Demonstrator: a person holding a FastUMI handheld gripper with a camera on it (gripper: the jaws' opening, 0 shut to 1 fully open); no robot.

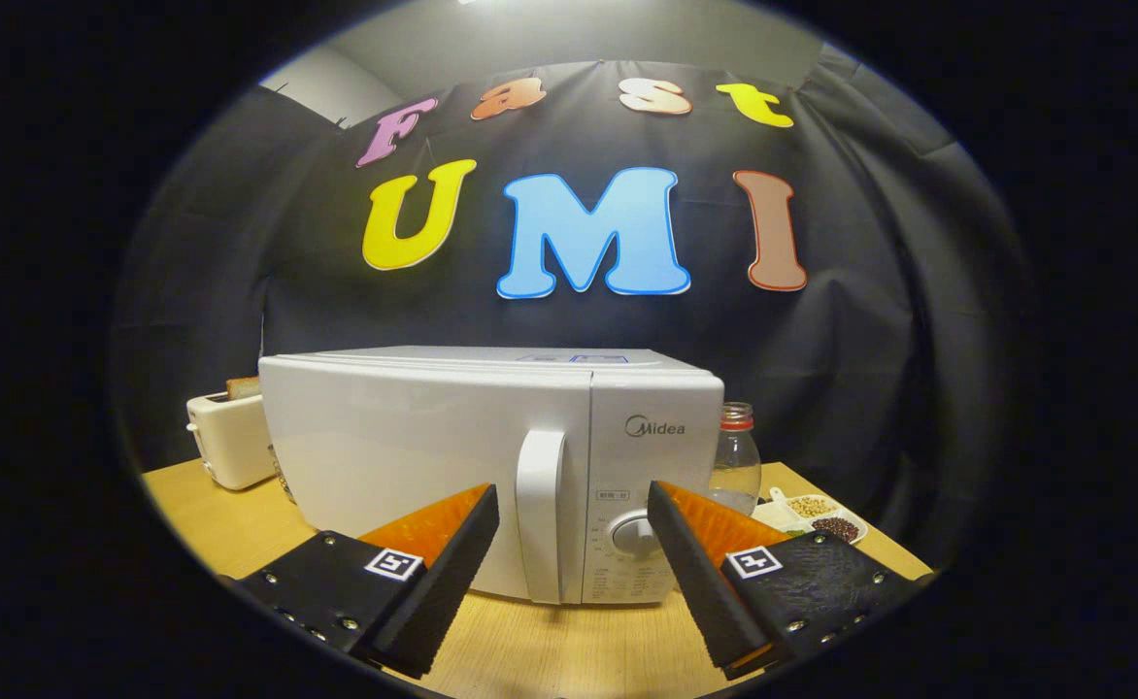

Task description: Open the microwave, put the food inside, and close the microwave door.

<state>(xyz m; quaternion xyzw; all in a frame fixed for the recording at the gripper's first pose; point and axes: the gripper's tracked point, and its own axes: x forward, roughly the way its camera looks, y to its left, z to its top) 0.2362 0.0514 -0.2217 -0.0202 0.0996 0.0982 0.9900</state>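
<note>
1. Sitting behind the microwave's left side was a toaster on the wooden table.
2. You held the gripper spread wide, empty, before the closed microwave, its handle between the fingers.
3. Right stood a bottle and bean tray.

"Midea" brand on microwave control panel; smaller panel print unreadable.
</note>
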